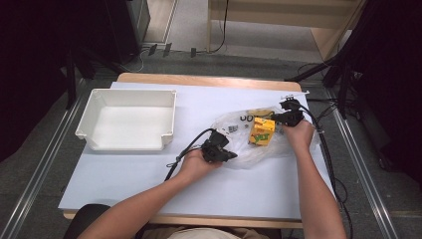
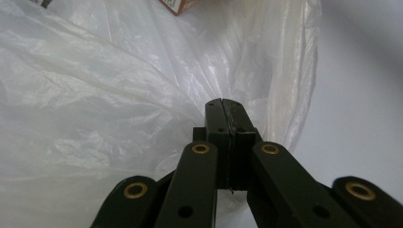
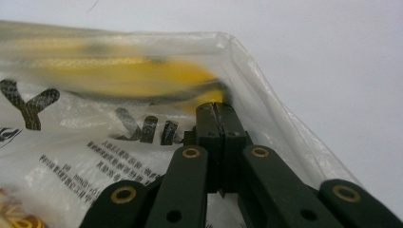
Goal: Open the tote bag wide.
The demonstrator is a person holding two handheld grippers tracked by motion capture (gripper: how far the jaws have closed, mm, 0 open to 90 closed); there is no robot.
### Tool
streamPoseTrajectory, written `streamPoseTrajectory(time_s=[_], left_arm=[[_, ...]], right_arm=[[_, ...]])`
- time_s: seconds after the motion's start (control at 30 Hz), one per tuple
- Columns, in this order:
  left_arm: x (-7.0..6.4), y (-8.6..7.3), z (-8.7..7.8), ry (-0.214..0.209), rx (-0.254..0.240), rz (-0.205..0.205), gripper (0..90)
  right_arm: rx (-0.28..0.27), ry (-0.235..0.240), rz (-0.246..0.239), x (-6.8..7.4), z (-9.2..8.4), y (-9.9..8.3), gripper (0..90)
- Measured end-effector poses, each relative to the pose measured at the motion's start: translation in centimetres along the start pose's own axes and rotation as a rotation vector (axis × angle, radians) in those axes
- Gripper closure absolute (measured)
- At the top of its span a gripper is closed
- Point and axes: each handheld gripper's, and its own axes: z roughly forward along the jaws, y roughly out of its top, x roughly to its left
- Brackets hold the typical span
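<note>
The clear plastic bag [image 1: 249, 142] lies on the white sheet at the right of the table, right of the empty white bin [image 1: 128, 119], with a yellow carton [image 1: 262, 131] upright inside it and a few small dark items at its far side. I judge the film thin, limp and slick: it will fold, slide and stretch rather than hold any shape, and it weighs next to nothing, so whatever heft there is sits with the carton and will swing low if I lift. The carton itself looks stiff enough but could tip or slide out of an open mouth.

My left gripper [image 1: 222, 151] sits at the near left edge of the bag; in the left gripper view its jaws are fully closed, and I cannot tell whether any film is caught between them. My right gripper [image 1: 288, 115] is at the far right edge, jaws likewise pressed together right at the bag's rim [image 3: 247, 52], though a pinch is not certain.

I would take hold at the rim, on doubled film, both sides at once.
</note>
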Motion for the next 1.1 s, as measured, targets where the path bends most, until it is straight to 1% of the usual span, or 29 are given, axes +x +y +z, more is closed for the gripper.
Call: streamPoseTrajectory(time_s=[0.03, 0.1, 0.13, 0.2, 0.23, 0.27, 0.3, 0.37, 0.43, 0.5, 0.57, 0.6, 0.63, 0.7, 0.73, 0.77, 0.8, 0.9, 0.93, 0.97, 1.0, 1.1], left_arm=[[-0.1, -0.1, 0.0, -0.005, 0.0, 0.001, 90.0], [-0.4, -0.3, -0.2, -0.009, 0.022, 0.021, 90.0], [-0.6, -0.4, -0.3, -0.01, 0.022, 0.024, 90.0], [-0.7, -0.5, -0.3, -0.014, 0.027, 0.023, 90.0], [-0.7, -0.8, -0.5, -0.02, 0.028, 0.025, 90.0], [-0.7, -0.8, -0.5, -0.02, 0.028, 0.025, 90.0], [-0.6, -0.8, -0.6, -0.026, 0.026, 0.022, 90.0], [-0.5, -0.7, -0.6, -0.029, 0.023, 0.012, 90.0], [-0.5, -0.6, -0.7, -0.026, 0.02, 0.009, 90.0], [-0.4, -0.2, -0.9, -0.033, 0.007, 0.007, 90.0], [-0.3, 0.2, -1.2, -0.031, -0.003, 0.004, 90.0], [-0.3, 0.2, -1.2, -0.031, -0.003, 0.004, 90.0], [-0.3, 0.8, -1.6, -0.029, -0.014, 0.002, 90.0], [-0.2, 1.4, -2.0, -0.025, -0.033, 0.003, 90.0], [-0.2, 1.4, -2.0, -0.025, -0.033, 0.003, 90.0], [0.0, 2.1, -2.6, -0.021, -0.042, 0.003, 90.0], [0.1, 2.5, -2.9, -0.02, -0.054, 0.004, 90.0], [0.4, 3.7, -3.8, -0.013, -0.065, 0.01, 90.0], [0.4, 3.7, -3.8, -0.013, -0.065, 0.01, 90.0], [0.6, 4.4, -4.2, -0.002, -0.074, 0.013, 90.0], [0.6, 4.4, -4.2, -0.002, -0.074, 0.013, 90.0], [1.2, 5.6, -4.4, 0.012, -0.081, 0.011, 90.0]], right_arm=[[-0.002, -0.005, 0.004, 0.0, 0.1, 0.1, 90.0], [-0.007, -0.009, 0.013, -0.2, 0.2, 0.3, 90.0], [-0.007, -0.006, 0.021, -0.3, 0.3, 0.3, 90.0], [-0.011, -0.002, 0.032, -0.5, 0.4, 0.4, 90.0], [-0.011, -0.009, 0.041, -0.5, 0.4, 0.5, 90.0], [-0.012, -0.033, 0.04, -0.5, 0.4, 0.6, 90.0], [-0.011, -0.045, 0.038, -0.4, 0.4, 0.6, 90.0], [0.0, -0.055, 0.041, -0.2, 0.4, 0.8, 90.0], [0.021, -0.04, 0.048, 0.0, 0.2, 0.9, 90.0], [0.012, -0.017, 0.042, 0.3, -0.5, 0.9, 90.0], [-0.002, 0.005, 0.028, 0.7, -1.3, 0.9, 90.0], [-0.005, 0.014, 0.023, 0.9, -1.8, 0.9, 90.0], [-0.012, 0.019, 0.012, 1.1, -2.3, 0.8, 90.0], [-0.026, 0.03, 0.0, 1.4, -3.3, 0.7, 90.0], [-0.026, 0.03, 0.0, 1.4, -3.3, 0.7, 90.0], [-0.035, 0.043, -0.016, 1.7, -4.4, 0.4, 90.0], [-0.032, 0.045, -0.016, 1.8, -4.8, 0.3, 90.0], [-0.041, 0.067, -0.035, 2.4, -6.1, -0.3, 90.0], [-0.041, 0.067, -0.035, 2.4, -6.1, -0.3, 90.0], [-0.054, 0.081, -0.041, 2.8, -6.9, -0.9, 90.0], [-0.054, 0.081, -0.041, 2.8, -6.9, -0.9, 90.0], [-0.062, 0.095, -0.051, 3.1, -7.8, -1.8, 90.0]])
